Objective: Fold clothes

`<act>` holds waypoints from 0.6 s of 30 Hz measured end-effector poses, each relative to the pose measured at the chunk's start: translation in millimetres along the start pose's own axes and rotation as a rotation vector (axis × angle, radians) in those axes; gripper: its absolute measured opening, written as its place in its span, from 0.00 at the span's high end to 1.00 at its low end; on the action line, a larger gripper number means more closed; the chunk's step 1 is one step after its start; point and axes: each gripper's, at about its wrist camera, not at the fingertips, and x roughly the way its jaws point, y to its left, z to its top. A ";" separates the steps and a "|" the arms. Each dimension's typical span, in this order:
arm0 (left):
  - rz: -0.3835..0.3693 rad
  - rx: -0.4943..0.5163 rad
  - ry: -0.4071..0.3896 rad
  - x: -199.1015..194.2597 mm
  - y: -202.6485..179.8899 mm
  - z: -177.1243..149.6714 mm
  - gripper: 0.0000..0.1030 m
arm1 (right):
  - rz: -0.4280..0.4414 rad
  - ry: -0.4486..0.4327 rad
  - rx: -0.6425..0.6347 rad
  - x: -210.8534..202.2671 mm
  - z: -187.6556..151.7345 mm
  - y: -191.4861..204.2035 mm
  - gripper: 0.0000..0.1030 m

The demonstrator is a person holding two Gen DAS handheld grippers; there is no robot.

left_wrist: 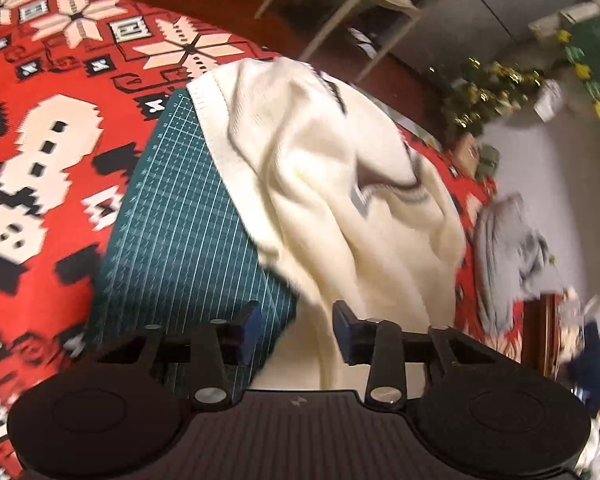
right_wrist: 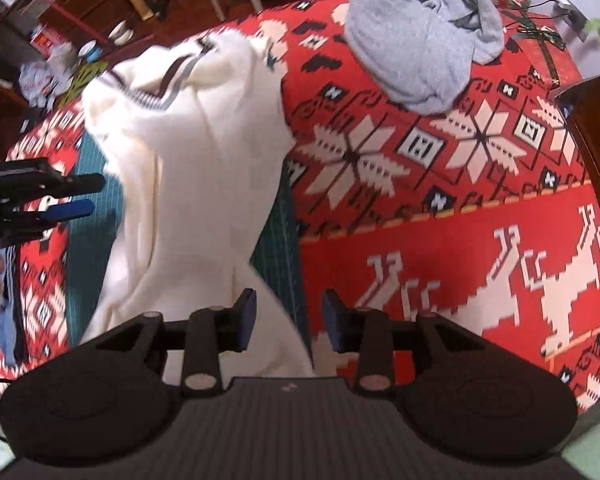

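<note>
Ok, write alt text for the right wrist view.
A rumpled cream sweater lies on a green cutting mat over a red patterned tablecloth, ahead of the open right gripper. A grey garment lies beyond; the left gripper enters at left.

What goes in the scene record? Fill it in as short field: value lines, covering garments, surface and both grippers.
garment in work: cream sweater, crumpled, dark-striped trim, lying partly on the green cutting mat
other garment: grey garment, bunched, apart from the sweater
surface: red patterned cloth over the table
left gripper: open, over the sweater's near edge, holding nothing
right gripper: open, over the sweater's near edge, holding nothing
fold state: not yet folded
</note>
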 end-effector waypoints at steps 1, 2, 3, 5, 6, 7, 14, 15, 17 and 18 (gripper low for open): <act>-0.005 -0.010 0.010 4.1 -0.4 3.1 0.65 | 0.001 -0.003 0.005 2.1 5.3 -0.7 0.62; -0.009 -0.020 0.021 8.2 -0.8 6.1 0.65 | 0.001 -0.005 0.008 4.4 10.4 -1.5 0.62; -0.014 -0.030 0.031 12.3 -1.2 9.2 0.66 | 0.001 -0.007 0.008 6.9 15.5 -2.2 0.62; 0.002 -0.027 0.056 17.6 -1.4 13.6 0.76 | -0.001 -0.010 0.006 11.6 25.4 -2.4 0.62; 0.013 -0.022 0.068 19.0 -1.0 15.3 0.81 | 0.001 -0.012 0.008 13.6 30.6 -2.1 0.62; 0.005 -0.027 0.074 18.8 0.7 16.4 0.89 | 0.005 -0.014 0.011 15.5 36.0 -1.8 0.62; -0.054 -0.070 0.104 10.6 14.5 16.3 0.89 | 0.033 -0.034 0.052 34.1 69.0 3.7 0.62; -0.067 -0.076 0.110 9.4 16.7 16.0 0.89 | 0.034 -0.034 0.066 38.4 72.5 3.8 0.62; -0.065 -0.057 0.115 10.0 17.6 16.9 0.80 | 0.040 -0.025 0.108 49.0 78.4 3.3 0.62; -0.060 -0.041 0.119 10.7 16.9 17.8 0.79 | 0.042 -0.019 0.132 54.6 80.3 2.9 0.62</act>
